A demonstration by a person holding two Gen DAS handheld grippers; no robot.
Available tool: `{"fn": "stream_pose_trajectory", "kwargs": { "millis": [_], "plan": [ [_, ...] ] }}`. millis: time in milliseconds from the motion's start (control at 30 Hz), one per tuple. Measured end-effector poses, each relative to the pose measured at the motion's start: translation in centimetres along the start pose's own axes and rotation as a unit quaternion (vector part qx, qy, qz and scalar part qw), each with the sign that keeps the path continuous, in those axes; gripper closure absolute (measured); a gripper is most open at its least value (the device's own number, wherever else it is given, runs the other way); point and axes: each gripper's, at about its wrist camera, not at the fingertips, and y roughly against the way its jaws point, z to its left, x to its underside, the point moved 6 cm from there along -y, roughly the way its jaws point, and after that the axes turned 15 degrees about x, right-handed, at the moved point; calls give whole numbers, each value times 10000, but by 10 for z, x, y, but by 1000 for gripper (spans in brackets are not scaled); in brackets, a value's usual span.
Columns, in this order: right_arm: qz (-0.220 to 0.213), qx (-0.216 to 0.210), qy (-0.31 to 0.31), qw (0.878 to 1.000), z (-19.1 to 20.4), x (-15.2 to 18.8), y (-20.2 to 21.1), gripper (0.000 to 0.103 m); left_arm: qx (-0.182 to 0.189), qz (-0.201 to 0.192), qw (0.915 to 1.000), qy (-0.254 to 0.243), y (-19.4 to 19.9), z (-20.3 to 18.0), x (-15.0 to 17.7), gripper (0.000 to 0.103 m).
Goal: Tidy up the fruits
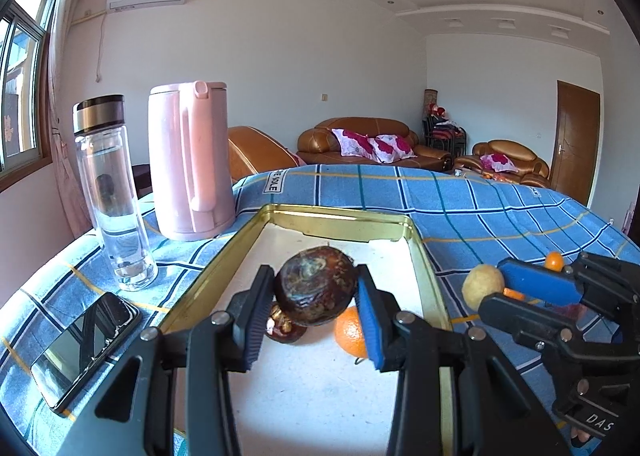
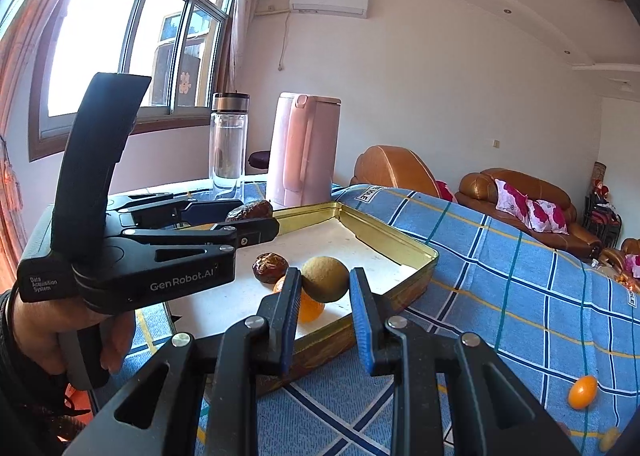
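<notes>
Blue checked cloth (image 1: 460,208) covers the table, tin tray (image 1: 424,256) as landmark. Inside the tray: an orange (image 1: 349,333) and a brown fruit (image 2: 270,267). Left gripper (image 1: 316,306) clamps a dark fruit (image 1: 316,290) over the tray; right gripper (image 2: 326,302) clamps a tan fruit (image 2: 325,279) at the tray's near edge. Neither is dropped yet. Small orange (image 2: 583,392) lies on the cloth outside the tray, right of it. Roughly halfway, I'd say.

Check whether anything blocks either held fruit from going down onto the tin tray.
Nothing visible blocks them. The left tongs hold a dark fruit above the tray; a date and orange lie beneath. The right tongs hold a tan fruit over its near edge.
</notes>
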Motion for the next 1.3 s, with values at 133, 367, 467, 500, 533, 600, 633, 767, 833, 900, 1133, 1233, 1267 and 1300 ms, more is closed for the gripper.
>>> {"fn": "stream_pose_trajectory", "kwargs": {
  "millis": [133,367,467,500,533,600,633,767,833,900,1133,1233,1267,1300],
  "plan": [
    [31,-31,46,10000,4,-1,-3,76,-38,71,10000,4,-1,3,1,61],
    [112,-142,212,9996,19,-4,-13,76,-109,221,9997,6,-4,10,3,61],
    [162,-185,306,9992,26,-4,-17,76,-137,289,9995,33,-5,15,4,61],
    [179,-191,324,9991,27,-3,-17,76,-150,312,9994,43,-5,17,4,61],
    [201,-202,336,9990,28,-3,-18,76,-161,335,9993,49,-5,18,5,61],
    [242,-225,345,9989,30,-3,-20,76,-182,371,9991,64,-5,21,6,61],
    [270,-240,353,9987,31,-3,-21,76,-184,396,9990,65,-5,22,6,61],
    [344,-285,427,9981,34,-2,-25,76,-170,470,9987,117,-7,27,8,61],
    [383,-304,467,9977,36,-2,-27,76,-167,512,9985,138,-8,28,9,61],
    [420,-324,494,9974,38,-1,-29,76,-194,553,9982,131,-9,31,9,61],
    [534,-390,504,9965,39,0,-33,76,-222,760,9968,70,-12,34,13,61],
    [603,-418,549,9958,41,1,-37,76,-222,847,9962,42,-14,35,15,61],
    [626,-430,568,9955,41,1,-38,76,-227,877,9959,39,-14,36,15,61],
    [657,-447,583,9951,42,2,-38,76,-229,916,9955,34,-15,36,16,61]
  ]
}}
